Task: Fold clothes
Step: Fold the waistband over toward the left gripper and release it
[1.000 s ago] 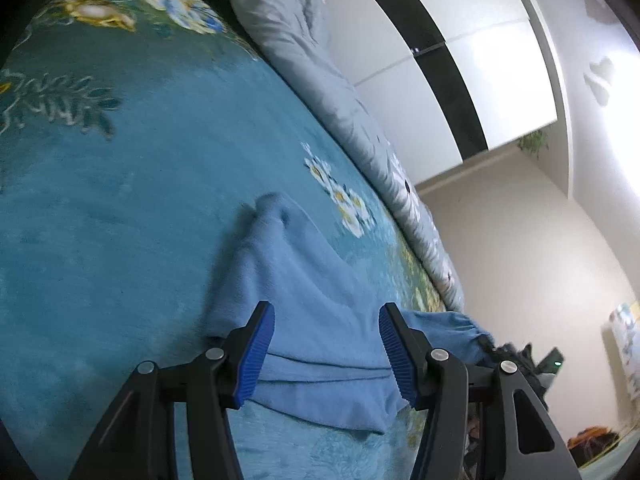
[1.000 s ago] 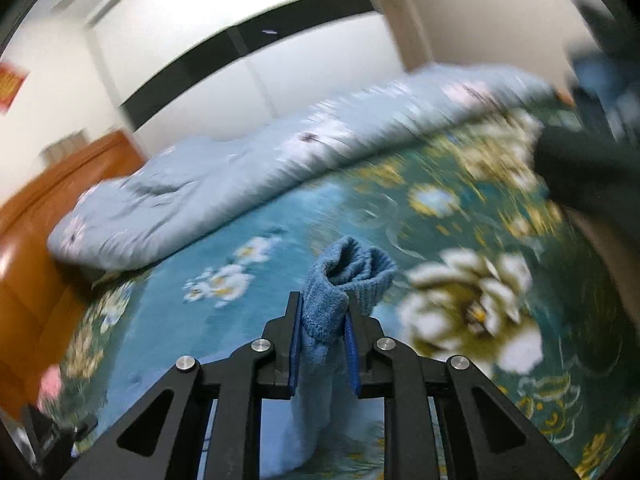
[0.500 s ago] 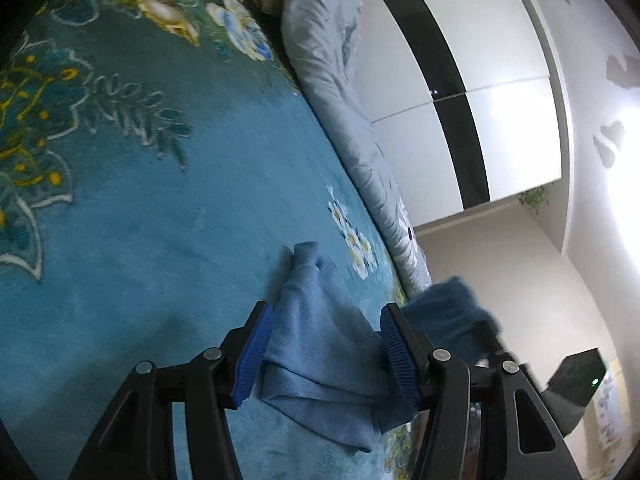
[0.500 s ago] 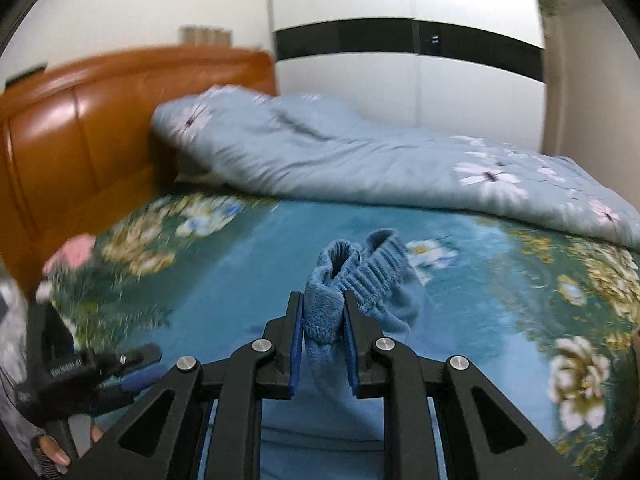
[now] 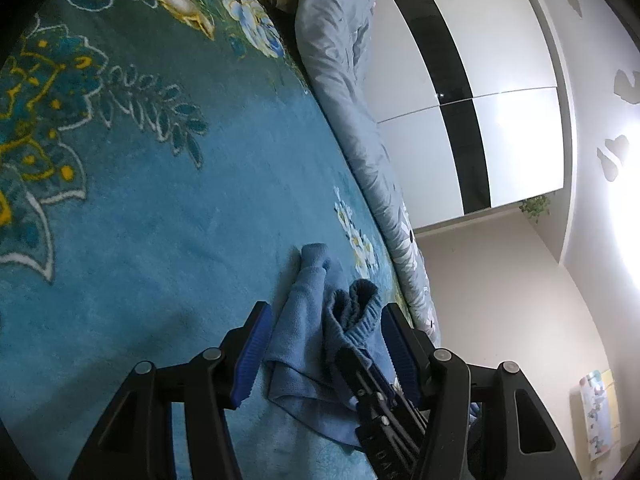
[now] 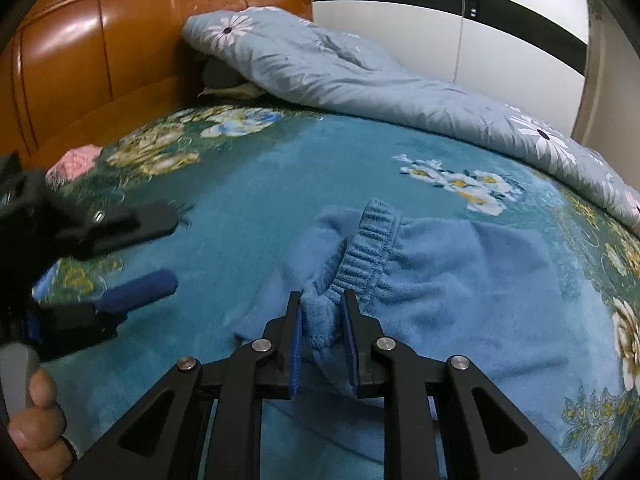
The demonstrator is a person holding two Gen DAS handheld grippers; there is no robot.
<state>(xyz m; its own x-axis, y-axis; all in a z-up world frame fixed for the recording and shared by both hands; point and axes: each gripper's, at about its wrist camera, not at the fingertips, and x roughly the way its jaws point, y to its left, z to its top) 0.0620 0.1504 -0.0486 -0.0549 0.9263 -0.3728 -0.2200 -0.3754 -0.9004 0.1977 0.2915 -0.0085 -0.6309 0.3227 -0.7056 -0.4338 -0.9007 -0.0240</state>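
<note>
A teal flowered blanket (image 6: 248, 184) covers the bed, with a grey-blue quilt (image 6: 360, 76) along its far side. The blue fleece trousers (image 6: 472, 276) lie on the blanket. The right gripper (image 6: 322, 344) is clamped on their ribbed waistband (image 6: 372, 248). The left gripper (image 5: 324, 354) has its jaws apart, holding nothing.

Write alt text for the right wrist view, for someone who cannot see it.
The right gripper is clamped on the ribbed waistband of a blue fleece garment spread on a teal floral bedspread. At left the left gripper is open, clear of the cloth. Behind lie a grey quilt and a wooden headboard.
</note>
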